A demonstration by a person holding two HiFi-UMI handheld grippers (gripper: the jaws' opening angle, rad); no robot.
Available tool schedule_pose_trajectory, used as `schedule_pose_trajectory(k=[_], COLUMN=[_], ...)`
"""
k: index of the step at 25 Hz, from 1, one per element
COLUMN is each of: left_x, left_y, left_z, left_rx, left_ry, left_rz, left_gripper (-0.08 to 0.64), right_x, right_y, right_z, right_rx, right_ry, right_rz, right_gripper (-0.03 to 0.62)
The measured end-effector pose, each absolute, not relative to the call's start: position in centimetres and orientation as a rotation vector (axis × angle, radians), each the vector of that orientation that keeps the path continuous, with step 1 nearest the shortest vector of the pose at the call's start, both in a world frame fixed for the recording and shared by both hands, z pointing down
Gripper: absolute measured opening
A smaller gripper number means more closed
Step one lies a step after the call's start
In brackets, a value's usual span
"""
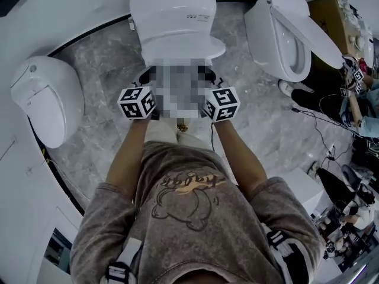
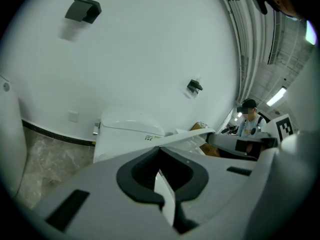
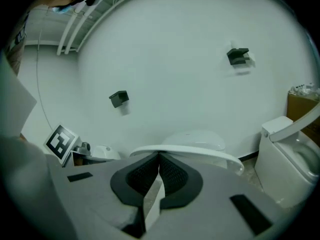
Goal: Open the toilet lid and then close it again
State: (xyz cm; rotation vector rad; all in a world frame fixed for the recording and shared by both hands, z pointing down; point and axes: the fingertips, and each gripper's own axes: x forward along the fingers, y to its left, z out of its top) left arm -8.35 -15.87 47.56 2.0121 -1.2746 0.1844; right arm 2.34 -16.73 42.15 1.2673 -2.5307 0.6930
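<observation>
Both claws pinched together, nothing between them. Left claw [image 2: 160,153] and right claw [image 3: 159,156] have their tips against the front rim of the toilet lid [image 3: 200,153], just ahead, likely tucked under to lever it; lid looks part-raised

Our L forearm [image 1: 126,158] & R forearm [image 1: 238,158] reach fwd side by side; L gripper [image 2: 160,153] & R gripper [image 3: 159,156] jaws pressed together.

The white toilet [image 1: 172,7] stands against the wall. Its smooth, round lid [image 3: 187,151] is lifted a little at the front. It lies almost flat, not fully open.
</observation>
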Motion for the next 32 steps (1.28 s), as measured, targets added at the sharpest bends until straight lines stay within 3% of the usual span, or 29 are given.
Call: schedule_pose_trajectory(k=[18, 32], left_x=[-10.5, -11.0], left_y=[-32.3, -34.0], left_z=[44.8, 42.9], left_rx=[2.095, 2.128], left_ry=[-1.183, -1.214], left_rz=[0.231, 0.255], left_gripper=[0.009, 0.009], right_x=[-1.0, 0.7], right_y=[-35.0, -34.8], right_z=[39.6, 39.7], right_rx=[1.325, 1.323], right_ry=[-2.502, -2.494], right_rz=[0.672, 0.701], right_gripper=[0.028, 0.028])
